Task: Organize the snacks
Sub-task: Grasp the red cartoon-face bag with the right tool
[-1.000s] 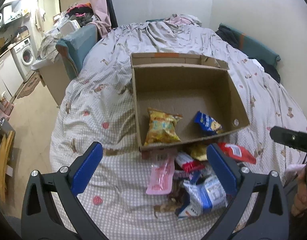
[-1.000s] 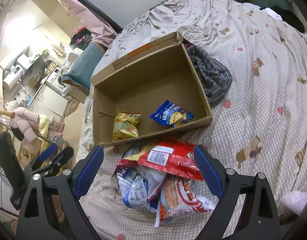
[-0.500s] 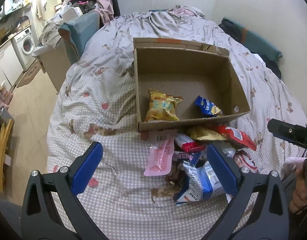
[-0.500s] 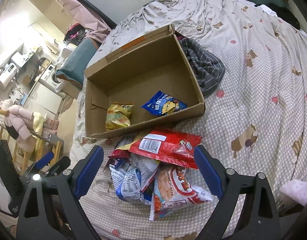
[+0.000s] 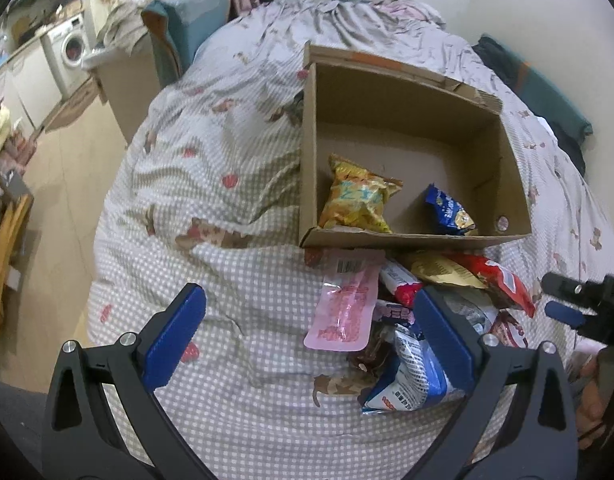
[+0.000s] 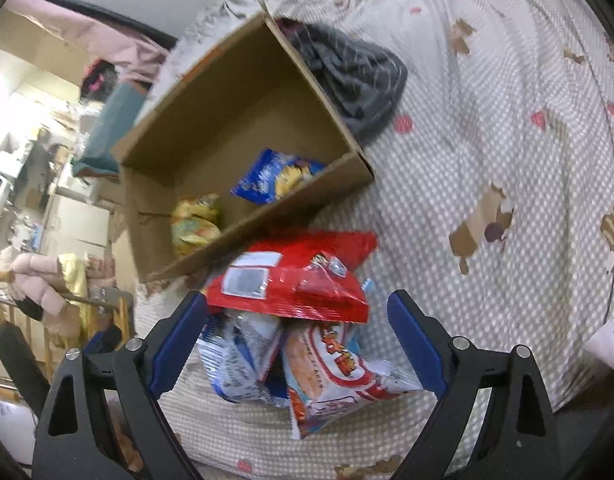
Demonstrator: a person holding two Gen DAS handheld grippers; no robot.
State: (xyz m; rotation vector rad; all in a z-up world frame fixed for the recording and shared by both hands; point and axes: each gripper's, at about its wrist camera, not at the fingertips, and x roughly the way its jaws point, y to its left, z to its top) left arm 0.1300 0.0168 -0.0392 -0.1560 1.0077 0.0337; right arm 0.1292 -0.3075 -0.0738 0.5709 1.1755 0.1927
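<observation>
Checked bedding covers the bed (image 5: 235,264) across both views, with a box (image 5: 419,120) at centre frame already holding a yellow bag (image 5: 357,200) and a blue bag (image 5: 447,212). Loose snacks lie heaped just below its near wall. Both grippers hover empty, fingers apart: the left gripper (image 5: 307,332) over a pink packet (image 5: 343,308), the right gripper (image 6: 297,344) straddling the red bag (image 6: 291,276) atop the pile. Next likely calls for lowering and closing on that bag. Only the right view shows a grey cloth (image 6: 355,76) beside the box.
</observation>
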